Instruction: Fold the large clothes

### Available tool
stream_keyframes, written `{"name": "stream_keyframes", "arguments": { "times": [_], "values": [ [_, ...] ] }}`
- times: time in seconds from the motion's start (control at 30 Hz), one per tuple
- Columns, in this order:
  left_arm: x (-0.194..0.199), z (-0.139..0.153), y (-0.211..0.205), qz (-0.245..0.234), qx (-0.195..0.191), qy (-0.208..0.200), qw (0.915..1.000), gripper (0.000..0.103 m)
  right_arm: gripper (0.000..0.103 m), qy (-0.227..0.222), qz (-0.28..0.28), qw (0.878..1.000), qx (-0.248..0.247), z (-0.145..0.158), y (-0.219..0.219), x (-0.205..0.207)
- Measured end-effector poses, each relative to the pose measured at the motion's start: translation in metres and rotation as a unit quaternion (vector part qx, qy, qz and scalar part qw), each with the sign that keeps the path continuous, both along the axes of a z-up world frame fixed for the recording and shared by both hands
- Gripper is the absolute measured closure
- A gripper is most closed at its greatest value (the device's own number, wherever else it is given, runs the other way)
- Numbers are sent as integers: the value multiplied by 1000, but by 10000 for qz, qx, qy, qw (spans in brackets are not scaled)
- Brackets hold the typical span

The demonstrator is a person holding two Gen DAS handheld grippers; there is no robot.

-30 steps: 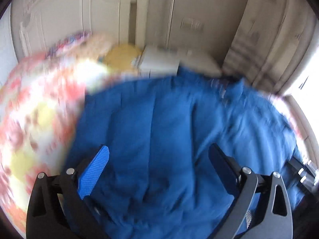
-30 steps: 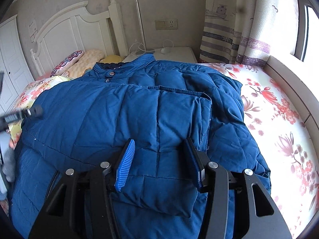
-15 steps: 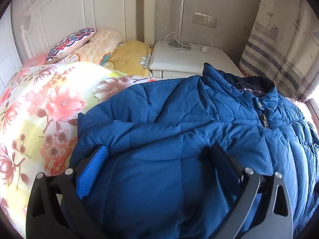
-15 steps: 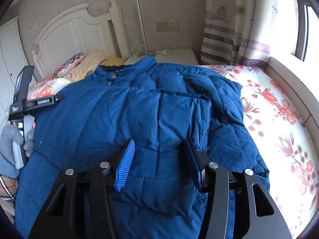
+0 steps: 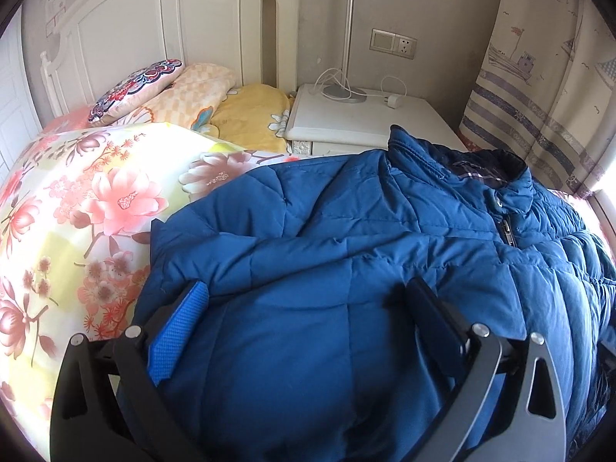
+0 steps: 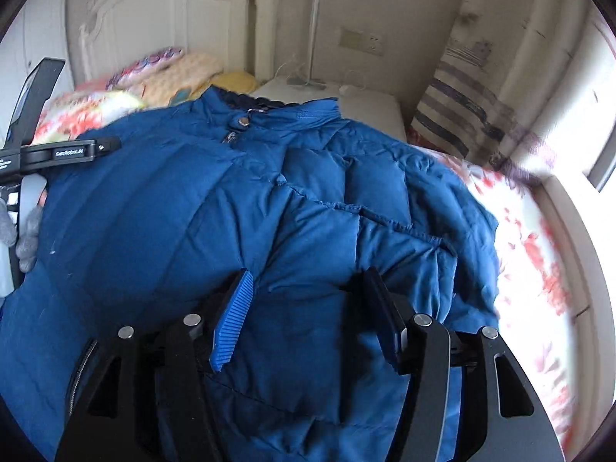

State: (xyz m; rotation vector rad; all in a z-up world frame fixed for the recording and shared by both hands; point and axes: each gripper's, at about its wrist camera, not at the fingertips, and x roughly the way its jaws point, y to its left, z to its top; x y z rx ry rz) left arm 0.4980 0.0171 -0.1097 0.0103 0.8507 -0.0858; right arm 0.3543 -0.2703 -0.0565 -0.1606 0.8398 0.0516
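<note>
A large blue padded jacket point(image 5: 346, 231) lies spread on the bed, collar point(image 5: 481, 169) toward the nightstand. My left gripper point(image 5: 308, 308) rests low on its left side. Its jaws stand wide and puffy fabric bulges between them, but the pads do not pinch it. In the right wrist view the jacket point(image 6: 173, 211) fills the middle. A folded-over sleeve lies between the jaws of my right gripper point(image 6: 308, 300), which are opening. The blue pad point(image 6: 233, 319) still touches the fabric. The left gripper's black body point(image 6: 69, 152) and a grey-gloved hand point(image 6: 27, 238) show at the left edge.
A floral bed cover point(image 5: 77, 211) lies left of the jacket and also on its right side point(image 6: 539, 250). Pillows point(image 5: 154, 81) rest against the white headboard point(image 5: 154, 19). A white nightstand point(image 5: 365, 115) carries a lamp pole point(image 5: 348, 38) and cables. A striped curtain point(image 5: 539, 96) hangs on the right.
The left gripper swung in, sank onto the jacket's left side and then held still. The right gripper rolled and rose with the sleeve, and its jaws stand a little wider.
</note>
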Motion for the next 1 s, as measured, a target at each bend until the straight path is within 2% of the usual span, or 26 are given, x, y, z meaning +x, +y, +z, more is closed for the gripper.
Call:
{"name": "stream_keyframes", "arguments": {
  "times": [0.1, 0.17, 0.27, 0.3, 0.33, 0.4, 0.43, 0.53, 0.6, 0.63, 0.7, 0.8, 0.83, 0.9, 0.93, 0.97, 1.0],
  "values": [
    [-1, 0, 0, -3, -21, -21, 10000, 2, 46, -378, -228, 9990, 65, 29, -17, 22],
    [-1, 1, 0, -7, -25, -26, 10000, 2, 44, -440, -351, 9983, 131, 36, -29, 46],
    [-1, 0, 0, -6, -21, -26, 10000, 2, 44, 232, -724, 9964, 361, 11, -55, 92],
    [-1, 1, 0, -7, -21, -28, 10000, 2, 41, 554, -817, 9947, 284, -8, -63, 106],
    [-1, 0, 0, -10, -28, -27, 10000, 2, 36, 664, -784, 9942, 323, -23, -68, 110],
    [-1, 1, 0, -12, -27, -26, 10000, 2, 33, 425, -781, 9914, 964, -33, -85, 103],
    [-1, 0, 0, -12, -21, -19, 10000, 2, 33, 395, -819, 9898, 1095, -32, -89, 101],
    [-2, 1, 1, -14, -42, -36, 10000, 2, 34, 446, -861, 9895, 1075, -28, -90, 98],
    [-2, 1, 1, -12, -50, -35, 10000, 2, 34, 430, -1245, 9888, 698, -14, -90, 89],
    [-1, 1, 1, -13, -44, -35, 10000, 2, 34, 157, -1391, 9893, 415, 3, -85, 76],
    [0, 1, 2, -16, -46, -26, 10000, 2, 34, -465, -1207, 9910, 355, 31, -69, 48],
    [-2, 1, 1, -14, -32, -27, 10000, 2, 33, -632, -409, 9971, 124, 40, -28, 8],
    [-1, 1, 1, -16, -34, -27, 10000, 2, 33, -601, -202, 9980, 59, 37, -19, 0],
    [-1, 1, 1, -16, -35, -27, 10000, 2, 32, -255, 144, 9996, 20, 15, -5, -10],
    [-1, 1, 1, -16, -30, -29, 10000, 2, 32, -75, 170, 9998, -119, 0, -2, -10],
    [-1, 1, 1, -23, -33, -31, 10000, 2, 31, -78, 212, 9996, -166, -18, -4, -10],
    [-1, 1, 1, -23, -25, -40, 10000, 2, 29, -35, 219, 9998, -25, -23, -7, -7]
  ]
}}
